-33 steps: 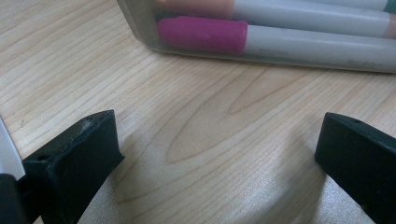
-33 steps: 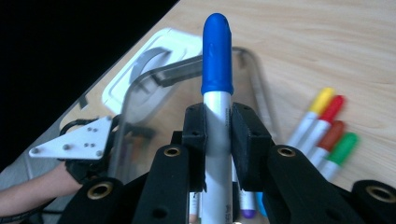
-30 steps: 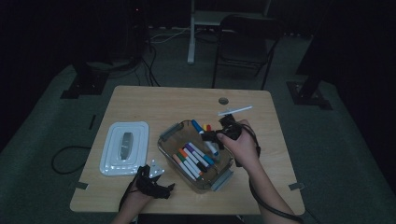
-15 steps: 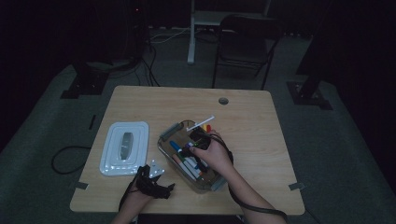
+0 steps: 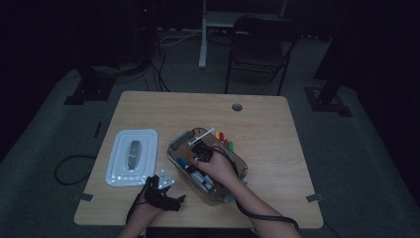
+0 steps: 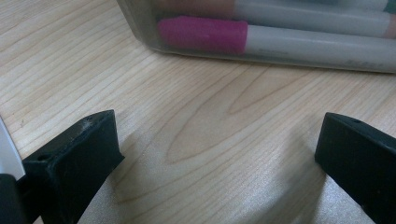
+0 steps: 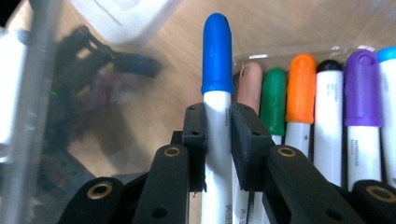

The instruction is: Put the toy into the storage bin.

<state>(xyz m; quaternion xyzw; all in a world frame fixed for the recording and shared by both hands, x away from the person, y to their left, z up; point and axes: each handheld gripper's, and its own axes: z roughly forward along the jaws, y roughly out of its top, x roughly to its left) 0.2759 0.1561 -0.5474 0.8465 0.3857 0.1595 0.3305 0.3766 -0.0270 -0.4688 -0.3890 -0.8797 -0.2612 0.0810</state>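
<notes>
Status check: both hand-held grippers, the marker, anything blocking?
Right hand-held gripper shut on blue-capped marker, inside clear bin. Left hand-held gripper open, nothing between its jaws, on table. Other markers packed alongside; nothing blocking.

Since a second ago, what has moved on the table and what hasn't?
The right gripper, shut on the blue-capped marker, has carried it from the box's far right edge down into the clear box, beside the other markers. The left gripper, the white lid and the box stayed put.

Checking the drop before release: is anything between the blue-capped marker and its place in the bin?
Nothing visible. The right gripper holds the blue-capped marker inside the bin, beside the row of markers, with bare bin floor next to it.
</notes>
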